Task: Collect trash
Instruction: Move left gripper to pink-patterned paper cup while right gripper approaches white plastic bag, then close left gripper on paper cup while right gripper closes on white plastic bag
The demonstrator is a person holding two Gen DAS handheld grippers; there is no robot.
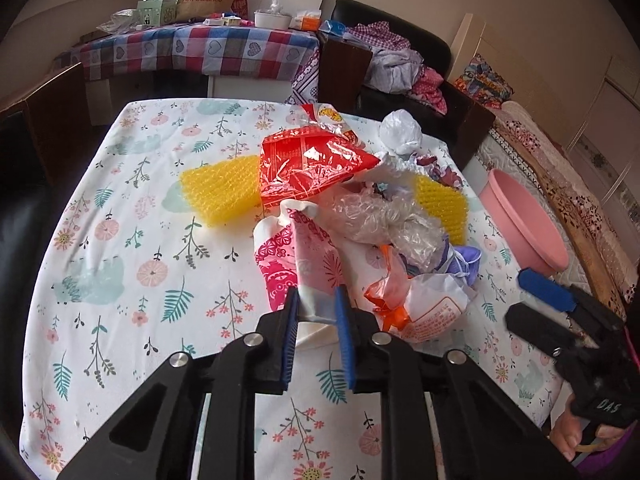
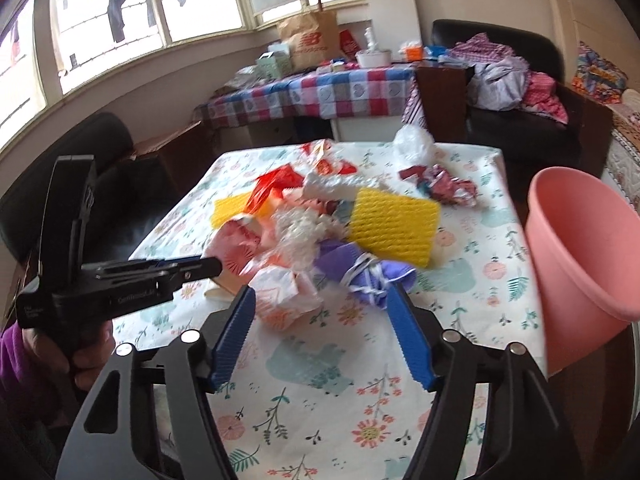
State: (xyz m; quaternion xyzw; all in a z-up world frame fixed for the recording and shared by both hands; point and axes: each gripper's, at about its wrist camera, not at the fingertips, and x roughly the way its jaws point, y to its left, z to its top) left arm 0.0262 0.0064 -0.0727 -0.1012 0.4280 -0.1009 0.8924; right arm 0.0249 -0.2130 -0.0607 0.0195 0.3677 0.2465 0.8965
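Observation:
A heap of trash lies on the floral-cloth table (image 1: 132, 264): a red plastic bag (image 1: 304, 164), yellow foam netting (image 1: 216, 192), clear film (image 1: 384, 216), a crumpled white bag (image 1: 400, 132). My left gripper (image 1: 317, 294) is shut on the near end of a pink-patterned paper wrapper (image 1: 308, 248). My right gripper (image 2: 322, 300) stands open just short of the heap. An orange-and-white wrapper (image 2: 284, 292) and a purple cloth piece (image 2: 360, 272) lie ahead of its fingertips, untouched. In the left wrist view, the right gripper (image 1: 514, 294) is off to the right of the pile.
A pink basin (image 2: 580, 240) leans at the table's right edge. Behind stand a checked-cloth table (image 1: 200, 48) with a paper bag and boxes, and a black armchair (image 1: 400, 40) piled with clothes. A bed runs along the right; a dark chair (image 2: 80, 184) sits left.

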